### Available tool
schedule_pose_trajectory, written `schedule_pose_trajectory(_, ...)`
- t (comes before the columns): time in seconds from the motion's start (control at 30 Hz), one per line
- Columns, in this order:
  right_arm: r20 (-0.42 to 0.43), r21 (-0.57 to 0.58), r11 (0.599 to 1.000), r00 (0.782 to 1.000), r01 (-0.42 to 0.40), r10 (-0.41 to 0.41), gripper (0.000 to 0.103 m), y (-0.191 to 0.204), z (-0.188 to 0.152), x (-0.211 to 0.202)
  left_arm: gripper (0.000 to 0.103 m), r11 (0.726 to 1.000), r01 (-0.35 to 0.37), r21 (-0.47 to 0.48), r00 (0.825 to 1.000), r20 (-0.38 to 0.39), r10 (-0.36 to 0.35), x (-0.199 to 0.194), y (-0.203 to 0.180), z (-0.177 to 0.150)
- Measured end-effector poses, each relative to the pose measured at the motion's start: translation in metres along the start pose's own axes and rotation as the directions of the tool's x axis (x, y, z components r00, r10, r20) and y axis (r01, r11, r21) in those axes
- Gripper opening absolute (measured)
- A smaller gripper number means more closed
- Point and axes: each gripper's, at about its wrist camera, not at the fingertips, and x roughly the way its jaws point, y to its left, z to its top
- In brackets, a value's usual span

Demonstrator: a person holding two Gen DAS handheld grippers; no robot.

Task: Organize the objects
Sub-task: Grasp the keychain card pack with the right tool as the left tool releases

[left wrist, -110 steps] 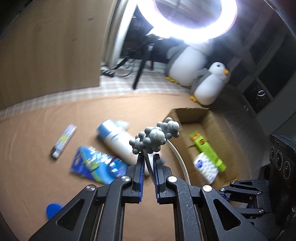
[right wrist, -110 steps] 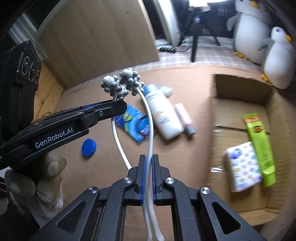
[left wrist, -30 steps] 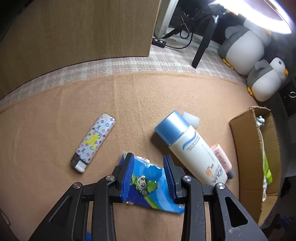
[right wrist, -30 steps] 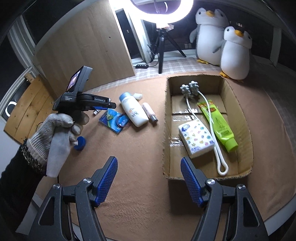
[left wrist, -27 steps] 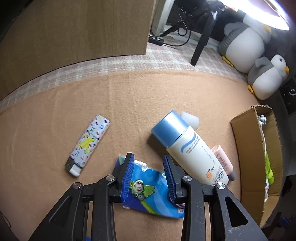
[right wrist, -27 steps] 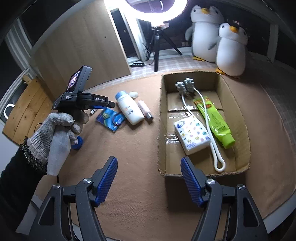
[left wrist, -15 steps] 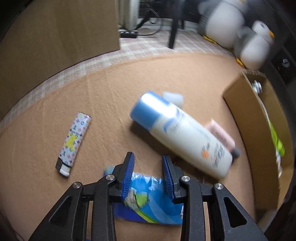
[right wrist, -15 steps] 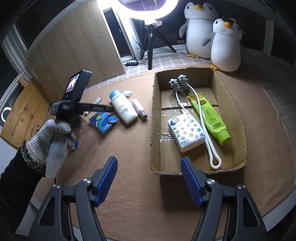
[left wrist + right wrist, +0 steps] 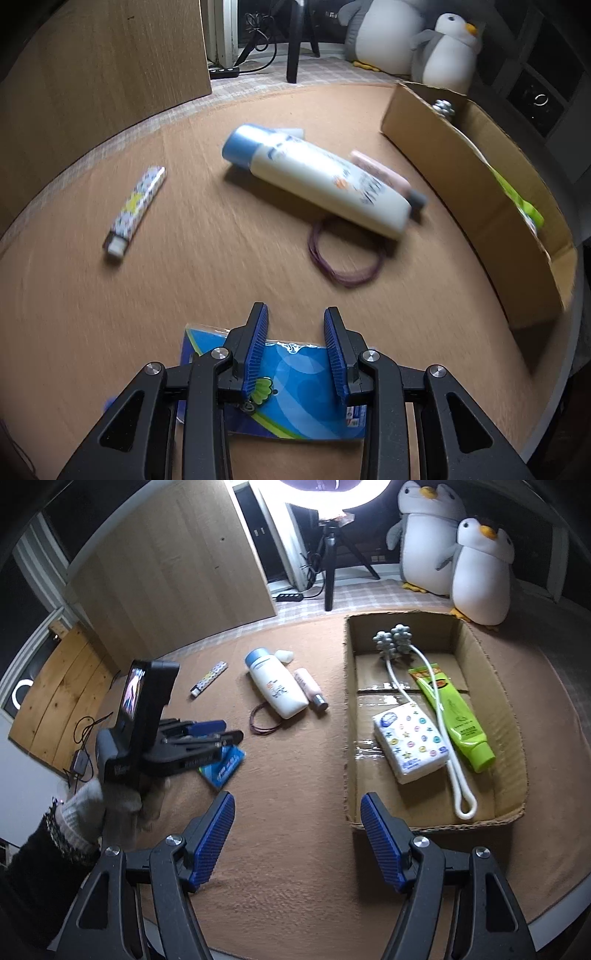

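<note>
My left gripper is shut on a blue printed packet, which spreads wider than the jaws on both sides. In the right wrist view the left gripper, held by a gloved hand, has the packet hanging under its fingers. A white bottle with a blue cap, a pink tube, a purple hair tie and a patterned stick lie on the brown cloth. My right gripper stands open and holds nothing, in front of the cardboard box.
The box holds a tissue pack, a green tube and a white-handled massager. Two plush penguins and a ring-light tripod stand behind the cloth. A wooden panel rises at the back left.
The left gripper has pulled the blue packet away from the bottle toward the near edge and rolled. The hair tie now lies bare on the cloth. The right gripper has barely moved.
</note>
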Motion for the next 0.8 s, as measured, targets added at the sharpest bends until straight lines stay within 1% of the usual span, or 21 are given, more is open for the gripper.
schedule_pose_trajectory(0.2, -0.02, -0.026, 0.999, 0.999, -0.032, 0.032, 0.067, 0.013, 0.0, 0.01, 0.033, 0.998, 0.06, -0.002, 0.998, 0.008, -0.06, -0.017, -0.007, -0.027)
schedule_pose_trajectory(0.3, -0.03, -0.073, 0.995, 0.997, -0.067, 0.065, 0.067, 0.022, 0.004, 0.017, 0.035, 0.998, 0.045, -0.045, 0.998, 0.048, -0.043, -0.037, 0.0, -0.037)
schedule_pose_trajectory(0.37, -0.034, -0.117, 0.99, 0.996, -0.084, 0.08, 0.067, 0.03, 0.009, 0.024, 0.036, 0.995, 0.042, -0.088, 0.996, 0.079, -0.035, -0.057, 0.009, -0.048)
schedule_pose_trajectory(0.43, -0.024, -0.185, 0.979, 0.996, -0.088, 0.085, 0.067, 0.042, 0.016, 0.031, 0.037, 0.988, 0.049, -0.145, 0.995, 0.09, -0.036, -0.072, 0.021, -0.062)
schedule_pose_trajectory(0.5, -0.028, -0.257, 0.961, 0.995, -0.1, 0.096, 0.068, 0.055, 0.022, 0.042, 0.04, 0.976, 0.054, -0.209, 0.996, 0.083, -0.037, -0.085, 0.034, -0.081)
schedule_pose_trajectory(0.53, -0.046, -0.297, 0.947, 0.993, -0.121, 0.113, 0.069, 0.063, 0.025, 0.05, 0.042, 0.969, 0.047, -0.243, 0.997, 0.074, -0.029, -0.092, 0.041, -0.094)
schedule_pose_trajectory(0.57, -0.068, -0.326, 0.935, 0.99, -0.138, 0.123, 0.069, 0.07, 0.028, 0.058, 0.044, 0.966, 0.029, -0.259, 0.998, 0.068, -0.012, -0.095, 0.045, -0.1)
schedule_pose_trajectory(0.6, -0.084, -0.345, 0.927, 0.989, -0.146, 0.124, 0.069, 0.076, 0.029, 0.064, 0.045, 0.962, -0.008, -0.271, 0.998, 0.061, 0.025, -0.102, 0.049, -0.11)
schedule_pose_trajectory(0.63, -0.105, -0.368, 0.917, 0.987, -0.154, 0.123, 0.069, 0.083, 0.031, 0.072, 0.05, 0.959, -0.045, -0.279, 0.997, 0.053, 0.062, -0.106, 0.053, -0.118)
schedule_pose_trajectory(0.67, -0.125, -0.387, 0.909, 0.985, -0.158, 0.118, 0.07, 0.09, 0.033, 0.081, 0.058, 0.955, -0.072, -0.289, 0.995, 0.049, 0.089, -0.11, 0.056, -0.125)
schedule_pose_trajectory(0.7, -0.151, -0.408, 0.9, 0.984, -0.152, 0.098, 0.071, 0.099, 0.035, 0.092, 0.064, 0.948, -0.093, -0.303, 0.993, 0.044, 0.112, -0.114, 0.06, -0.132)
schedule_pose_trajectory(0.73, -0.164, -0.421, 0.896, 0.983, -0.144, 0.081, 0.071, 0.105, 0.035, 0.1, 0.072, 0.94, -0.113, -0.323, 0.99, 0.042, 0.134, -0.119, 0.063, -0.139)
schedule_pose_trajectory(0.77, -0.177, -0.437, 0.888, 0.982, -0.14, 0.067, 0.071, 0.112, 0.036, 0.108, 0.075, 0.931, -0.13, -0.341, 0.987, 0.048, 0.155, -0.126, 0.067, -0.147)
schedule_pose_trajectory(0.8, -0.192, -0.461, 0.877, 0.98, -0.137, 0.052, 0.071, 0.12, 0.037, 0.118, 0.075, 0.924, -0.147, -0.354, 0.983, 0.051, 0.176, -0.131, 0.07, -0.153)
